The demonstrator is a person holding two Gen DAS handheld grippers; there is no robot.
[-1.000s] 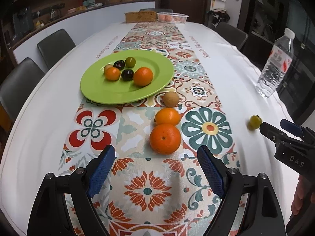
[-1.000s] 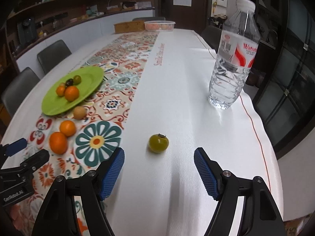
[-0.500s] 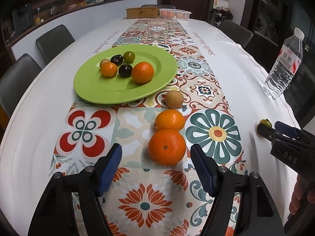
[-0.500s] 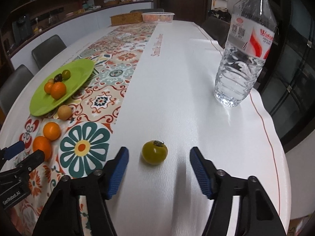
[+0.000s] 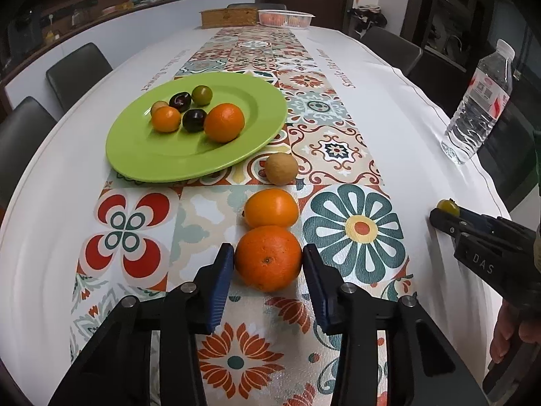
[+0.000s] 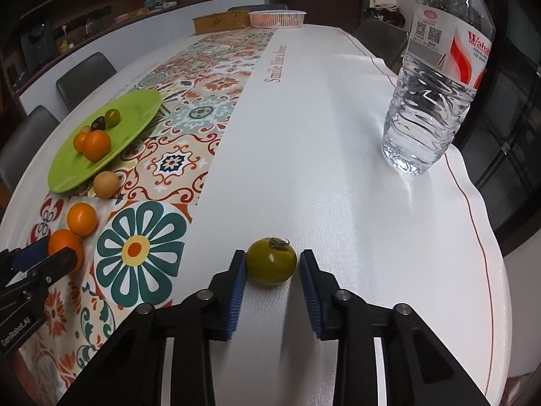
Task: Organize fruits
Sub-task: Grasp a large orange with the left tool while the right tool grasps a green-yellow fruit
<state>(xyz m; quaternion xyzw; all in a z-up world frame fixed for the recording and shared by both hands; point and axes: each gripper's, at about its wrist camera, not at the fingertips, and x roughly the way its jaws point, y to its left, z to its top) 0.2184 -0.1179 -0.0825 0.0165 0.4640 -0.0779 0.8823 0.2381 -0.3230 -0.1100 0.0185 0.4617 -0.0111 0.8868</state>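
Note:
My left gripper (image 5: 268, 260) has its blue pads against both sides of a large orange (image 5: 268, 257) that rests on the patterned runner. A smaller orange (image 5: 271, 207) and a brown round fruit (image 5: 281, 168) lie just beyond it. A green plate (image 5: 162, 155) further left holds several fruits. My right gripper (image 6: 271, 267) has its pads close on either side of a green tomato (image 6: 271, 265) on the white cloth; the right pad shows a thin gap. The right gripper also shows in the left wrist view (image 5: 449, 218), the left gripper in the right wrist view (image 6: 50, 258).
A clear water bottle (image 6: 436, 77) stands on the white cloth at the right. A wooden box (image 5: 228, 17) and a plastic basket (image 5: 285, 18) sit at the table's far end. Dark chairs (image 5: 77, 71) line the left side.
Both grippers moved forward and narrowed. The left one now has the large orange between its pads, the right one has the green tomato between its pads.

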